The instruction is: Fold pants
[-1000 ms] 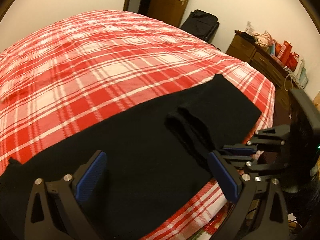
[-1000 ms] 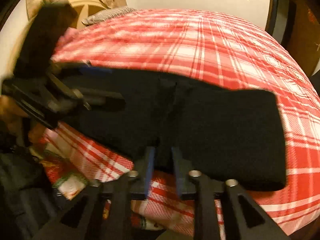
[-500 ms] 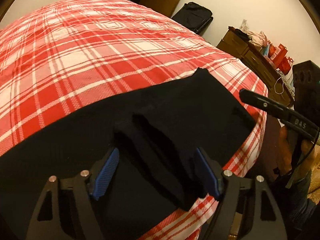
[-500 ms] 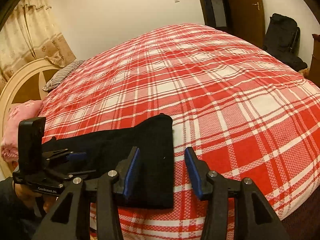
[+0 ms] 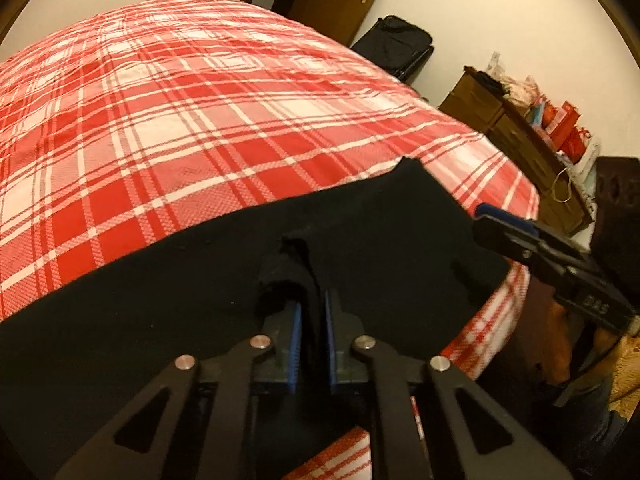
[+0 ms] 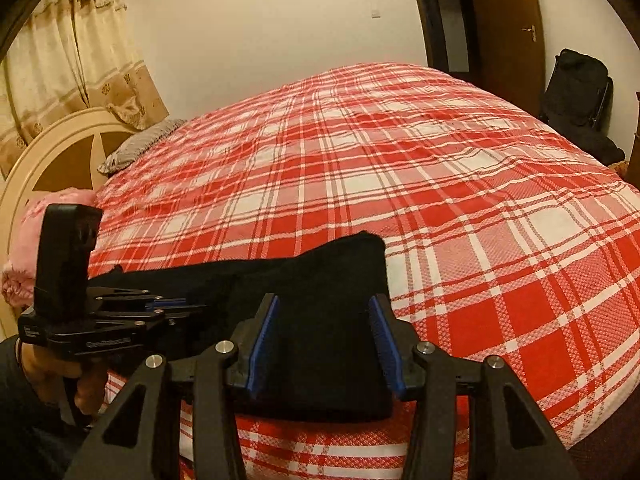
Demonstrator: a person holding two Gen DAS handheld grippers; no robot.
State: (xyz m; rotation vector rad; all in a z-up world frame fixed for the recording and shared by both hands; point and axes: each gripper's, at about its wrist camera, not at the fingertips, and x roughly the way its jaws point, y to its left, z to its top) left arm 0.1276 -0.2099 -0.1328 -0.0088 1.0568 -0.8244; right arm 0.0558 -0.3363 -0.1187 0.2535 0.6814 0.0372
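Observation:
Black pants (image 5: pixel 200 280) lie along the near edge of a bed with a red and white plaid cover (image 5: pixel 180 120). My left gripper (image 5: pixel 313 312) is shut on a raised fold of the pants near the bed's edge. My right gripper (image 6: pixel 322 320) is open, its blue pads on either side of the pants' end (image 6: pixel 332 280), just above the cloth. The right gripper shows at the right of the left wrist view (image 5: pixel 520 236); the left gripper shows at the left of the right wrist view (image 6: pixel 168 306).
A wooden dresser (image 5: pixel 520 132) with red bags stands right of the bed. A black bag (image 5: pixel 394 46) sits by a brown door (image 6: pixel 504 20). A cream headboard (image 6: pixel 48 152), a pink blanket (image 6: pixel 28 240) and a curtain are at the left.
My left gripper has shut on the raised fold of the pants. My right gripper has moved from the fold to the pants' end, opened wide, and now straddles it.

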